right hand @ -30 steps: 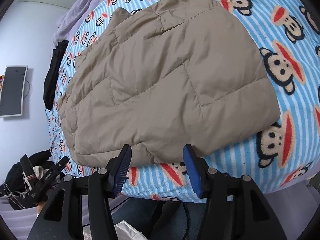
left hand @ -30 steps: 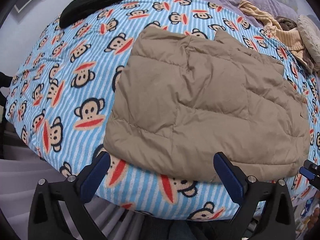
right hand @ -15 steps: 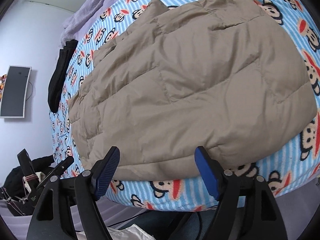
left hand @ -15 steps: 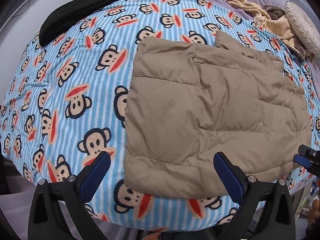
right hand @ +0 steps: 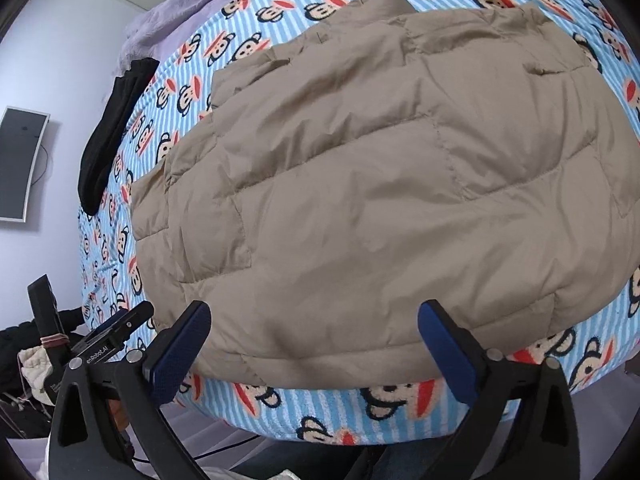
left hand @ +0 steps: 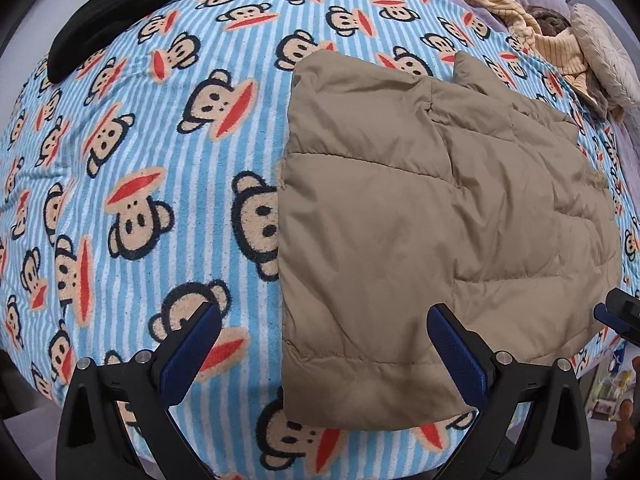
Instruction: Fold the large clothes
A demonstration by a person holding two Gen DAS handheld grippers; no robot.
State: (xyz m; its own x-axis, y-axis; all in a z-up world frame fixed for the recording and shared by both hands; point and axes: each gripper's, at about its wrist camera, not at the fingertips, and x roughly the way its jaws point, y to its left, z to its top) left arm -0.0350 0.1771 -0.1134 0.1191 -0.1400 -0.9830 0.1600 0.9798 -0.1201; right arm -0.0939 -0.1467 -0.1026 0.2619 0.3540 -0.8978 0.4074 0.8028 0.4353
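Jacket [left hand: 432,216] (folded, tan) now nearer both wide-open, empty grippers: left gripper [left hand: 324,344], right gripper [right hand: 314,340].

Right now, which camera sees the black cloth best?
The right wrist view: the black cloth shows end to end, draped at the blanket's far edge. The left wrist view shows it bigger, but the picture's top edge cuts it off.

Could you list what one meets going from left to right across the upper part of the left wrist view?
Black garment → bare monkey-print blanket → tan quilted jacket → yellowish striped cloth → pale round cushion.
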